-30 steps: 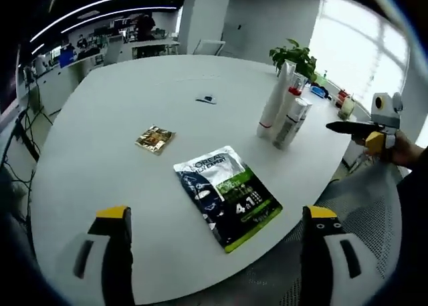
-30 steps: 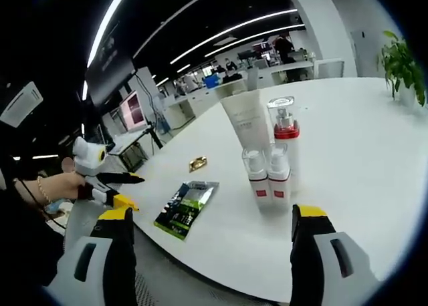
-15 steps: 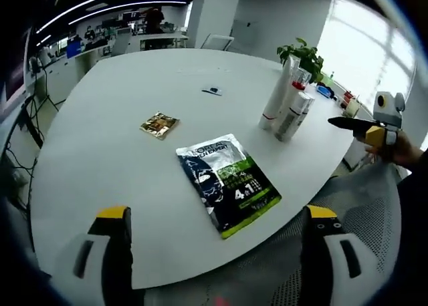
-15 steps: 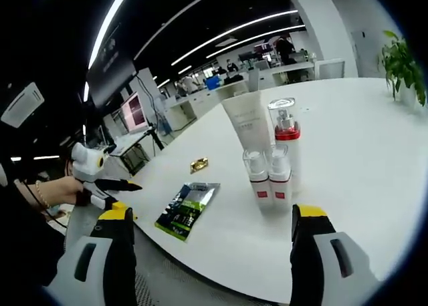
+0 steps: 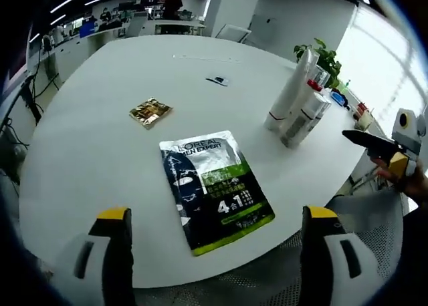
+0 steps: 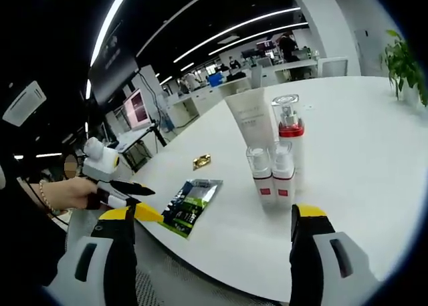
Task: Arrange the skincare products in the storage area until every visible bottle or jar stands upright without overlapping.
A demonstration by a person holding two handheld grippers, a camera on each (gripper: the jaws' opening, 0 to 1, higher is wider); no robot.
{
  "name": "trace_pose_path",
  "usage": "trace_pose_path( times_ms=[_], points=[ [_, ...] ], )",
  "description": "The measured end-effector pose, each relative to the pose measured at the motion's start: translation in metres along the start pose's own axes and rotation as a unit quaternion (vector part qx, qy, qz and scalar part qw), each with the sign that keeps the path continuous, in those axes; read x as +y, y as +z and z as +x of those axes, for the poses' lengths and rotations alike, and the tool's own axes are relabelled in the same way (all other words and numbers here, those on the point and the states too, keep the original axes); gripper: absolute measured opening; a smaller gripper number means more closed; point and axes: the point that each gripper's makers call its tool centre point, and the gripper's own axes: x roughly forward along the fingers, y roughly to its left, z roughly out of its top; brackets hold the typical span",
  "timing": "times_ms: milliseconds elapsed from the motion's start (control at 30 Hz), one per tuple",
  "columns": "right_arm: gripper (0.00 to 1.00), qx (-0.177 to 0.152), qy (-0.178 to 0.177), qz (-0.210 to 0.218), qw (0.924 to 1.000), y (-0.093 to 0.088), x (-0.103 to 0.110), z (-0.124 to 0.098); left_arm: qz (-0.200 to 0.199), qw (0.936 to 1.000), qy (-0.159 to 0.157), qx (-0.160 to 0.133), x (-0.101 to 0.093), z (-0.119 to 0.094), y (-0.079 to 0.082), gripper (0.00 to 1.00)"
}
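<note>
A dark green-and-silver mask sachet (image 5: 214, 189) lies flat near the white table's front edge, between the jaws of my open left gripper (image 5: 216, 214), which hovers above it. A small gold sachet (image 5: 150, 112) lies further back. A white tube (image 5: 289, 92), a red-banded pump bottle (image 6: 289, 135) and two small white bottles (image 6: 272, 178) stand upright in a tight cluster. My right gripper (image 6: 212, 212) is open and empty, a short way from the cluster. In its view a hand holds the left gripper (image 6: 150, 200) by the mask sachet (image 6: 190, 206).
The round white table (image 5: 100, 139) has a small dark item (image 5: 217, 81) far back and a potted plant (image 5: 322, 55) behind the bottles. The right gripper (image 5: 358, 140) shows off the table's right edge. A mesh chair (image 5: 361, 219) sits below. Desks stand beyond.
My left gripper has moved in toward the table and over the mask sachet, which now sits larger and more central in its view. The right gripper and the products have hardly shifted.
</note>
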Motion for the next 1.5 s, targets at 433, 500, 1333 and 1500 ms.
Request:
trace_pose_path(
  times_ms=[433,500,1333,1500],
  points=[
    [0.96,0.013,0.009,-0.003,0.9999,-0.004,0.004,0.001,-0.034,0.9943,0.099,0.022,0.011,0.043,-0.003,0.99],
    [0.95,0.018,0.011,-0.002,0.9998,-0.006,0.004,0.002,-0.028,0.9932,0.11,0.028,0.015,0.051,-0.002,0.99],
    [0.95,0.034,0.031,0.017,0.9988,-0.012,0.009,0.004,0.005,0.9908,0.135,0.01,0.017,0.055,0.002,0.65],
    [0.95,0.033,0.032,0.016,0.9988,-0.011,0.009,0.005,0.027,0.9918,0.124,-0.009,0.023,0.056,0.007,0.55]
  ],
)
